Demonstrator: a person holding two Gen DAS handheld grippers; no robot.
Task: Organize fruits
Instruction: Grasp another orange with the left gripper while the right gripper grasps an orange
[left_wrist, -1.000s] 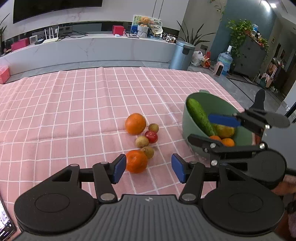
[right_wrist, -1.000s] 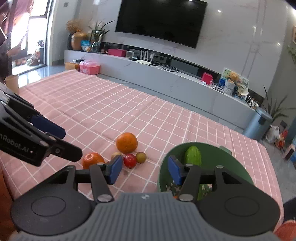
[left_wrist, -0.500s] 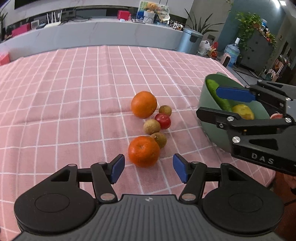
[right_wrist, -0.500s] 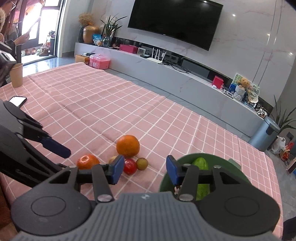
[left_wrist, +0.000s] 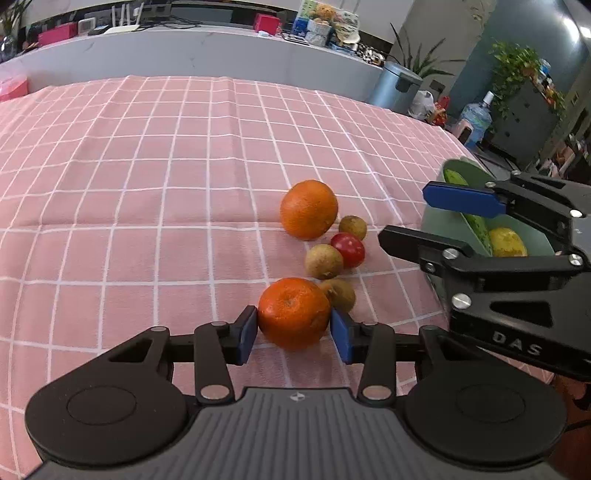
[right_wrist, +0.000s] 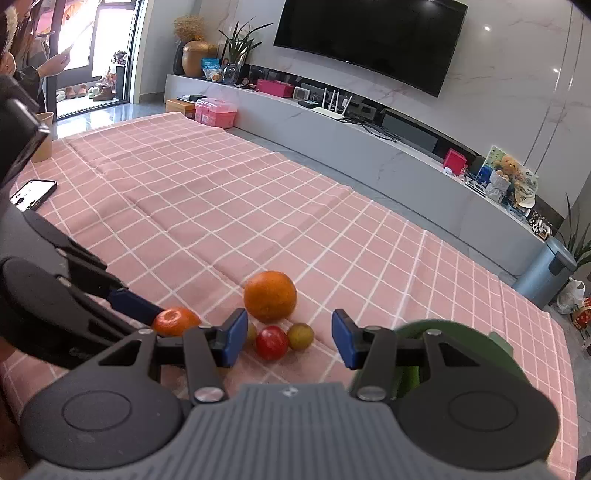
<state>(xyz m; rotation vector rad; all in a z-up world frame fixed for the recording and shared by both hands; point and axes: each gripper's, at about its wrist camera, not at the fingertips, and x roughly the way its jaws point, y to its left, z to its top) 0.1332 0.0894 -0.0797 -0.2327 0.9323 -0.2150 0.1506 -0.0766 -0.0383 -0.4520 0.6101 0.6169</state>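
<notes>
The left tongs (left_wrist: 293, 334) angle downward, their blue pads (left_wrist: 246, 334) just closed in against the near tangerine (left_wrist: 293, 312). The right tongs (right_wrist: 286, 341) hang with jaws apart, gripping nothing.

The letters "DAS" stand in grey on the black body of the right tongs (left_wrist: 406, 219).

A phone (right_wrist: 33, 193) and paper cup (right_wrist: 43, 137) rest on the pink checked tablecloth (right_wrist: 221, 206).
</notes>
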